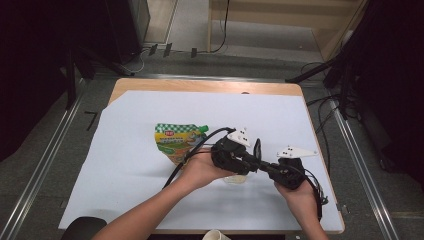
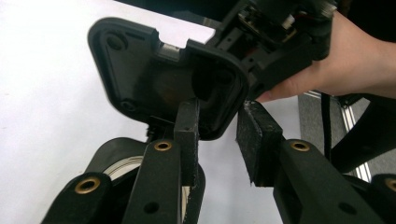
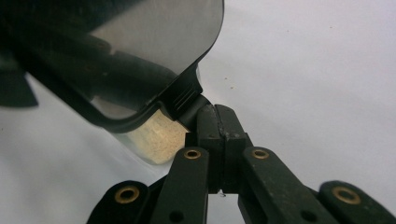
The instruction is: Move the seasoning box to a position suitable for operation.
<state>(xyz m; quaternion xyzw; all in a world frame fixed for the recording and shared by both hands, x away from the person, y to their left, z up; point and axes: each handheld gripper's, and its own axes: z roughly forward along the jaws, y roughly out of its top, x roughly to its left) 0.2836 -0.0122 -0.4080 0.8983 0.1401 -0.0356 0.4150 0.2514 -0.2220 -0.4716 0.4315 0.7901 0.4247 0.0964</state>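
White paper (image 1: 150,165) covers the table, a green sauce pouch (image 1: 176,141) beside the left gripper (image 1: 250,161) and right gripper (image 1: 260,152), which meet over a cup (image 1: 235,179). Left gripper's view: jaws spread below a black lid (image 2: 159,70). Right gripper's view: jaws pressed together, pinching the lid's tab (image 3: 184,100).

Black lid (image 2: 163,79): rounded-square, underside facing the camera, tilted, above the white table cover (image 2: 42,112).
Left gripper (image 2: 217,135): jaws parted, just below the lid's lower edge; left pad (image 2: 187,135) overlaps that edge, right pad (image 2: 257,140) beside it.
Right gripper (image 2: 280,42): at the lid's upper right corner, held by a hand (image 2: 345,65).
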